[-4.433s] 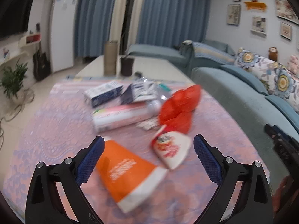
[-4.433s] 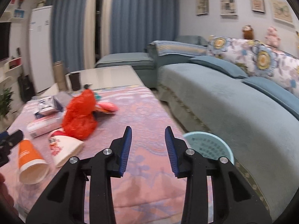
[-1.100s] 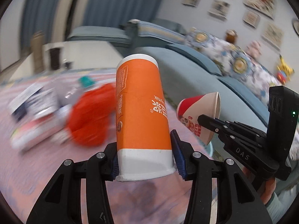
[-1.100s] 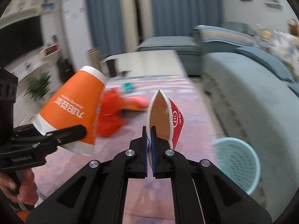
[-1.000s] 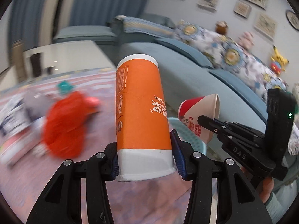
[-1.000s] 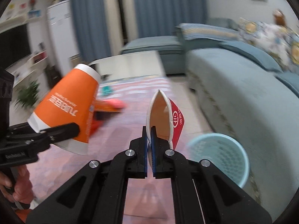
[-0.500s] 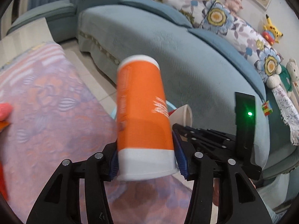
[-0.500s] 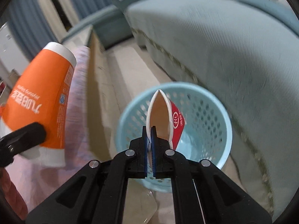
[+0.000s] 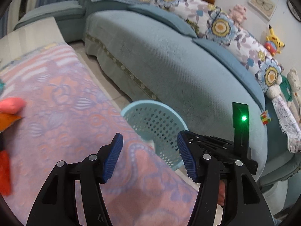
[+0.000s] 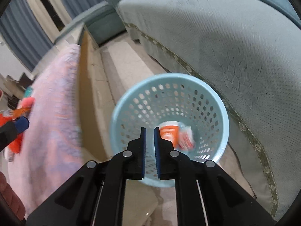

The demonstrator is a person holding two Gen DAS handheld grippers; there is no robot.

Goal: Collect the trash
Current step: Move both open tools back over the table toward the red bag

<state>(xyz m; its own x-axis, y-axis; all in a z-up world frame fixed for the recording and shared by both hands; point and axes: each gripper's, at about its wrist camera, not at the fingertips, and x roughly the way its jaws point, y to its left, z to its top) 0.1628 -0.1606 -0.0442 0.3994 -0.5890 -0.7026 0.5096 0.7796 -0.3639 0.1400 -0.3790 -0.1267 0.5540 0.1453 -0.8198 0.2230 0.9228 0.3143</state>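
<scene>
At the bottom centre of the left wrist view, the left claw point(image 9: 149, 157) stood with its blue pads point(image 9: 112, 157) wide apart and nothing between them. It hung over the edge of the surface point(image 9: 62, 116), which was draped in a pink and lilac patterned cloth filling the lower left of the frame. Beside its right pad, at lower right, the black body of the right claw point(image 9: 216, 148) showed with a green light lit on its upright part.

At the bottom centre of the right wrist view, the right claw point(image 10: 149, 151) had its pads parted by a narrow gap, gripping nothing. Just beyond its tips, in the middle of the frame, sat the basket point(image 10: 212, 92), pale blue with a perforated wall, standing on the floor point(image 10: 128, 64) between the surface and the sofa point(image 10: 225, 37). At its bottom lay the orange cup point(image 10: 168, 131) and, touching it on the right, the red-and-white cup point(image 10: 185, 136). Both were blurred, and their print could not be read.

At the left edge of the left wrist view, red and pink trash point(image 9: 9, 111) lay on the cloth, blurred. The sofa filled the upper right, with flowered cushions point(image 9: 220, 26) and plush toys point(image 9: 273, 41) along its back.
</scene>
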